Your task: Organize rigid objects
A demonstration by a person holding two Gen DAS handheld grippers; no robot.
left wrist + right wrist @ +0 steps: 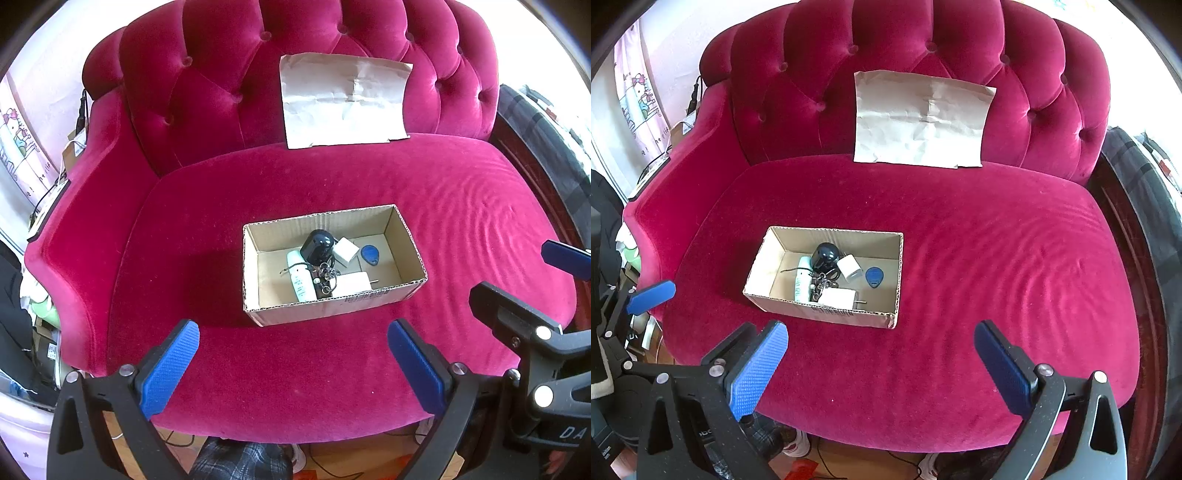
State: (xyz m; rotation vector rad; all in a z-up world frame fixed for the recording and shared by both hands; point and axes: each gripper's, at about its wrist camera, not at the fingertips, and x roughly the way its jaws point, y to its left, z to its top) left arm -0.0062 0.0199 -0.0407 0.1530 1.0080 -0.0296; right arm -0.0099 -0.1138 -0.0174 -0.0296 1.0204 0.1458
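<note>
An open cardboard box point(410, 236) point(761, 258) sits on the seat of a crimson velvet armchair point(461, 221) point(1015, 258). In it lie a black round device point(318, 242) point(825, 254), a white tube point(302, 280) point(802, 282), a white cube plug point(346, 250) point(849, 268), a blue key fob point(369, 254) point(874, 277), a white charger point(352, 284) point(837, 297) and a bunch of keys point(327, 273) point(822, 282). My left gripper point(293, 363) is open and empty, held above the seat's front edge, short of the box. My right gripper point(881, 363) is open and empty, to the right of the box.
A creased sheet of brown paper point(343, 99) point(919, 118) leans on the chair's backrest. The right gripper's frame point(535, 350) shows at the left view's right edge. The left gripper's frame point(631, 354) shows at the right view's left edge. Clutter and cables lie on the floor in front.
</note>
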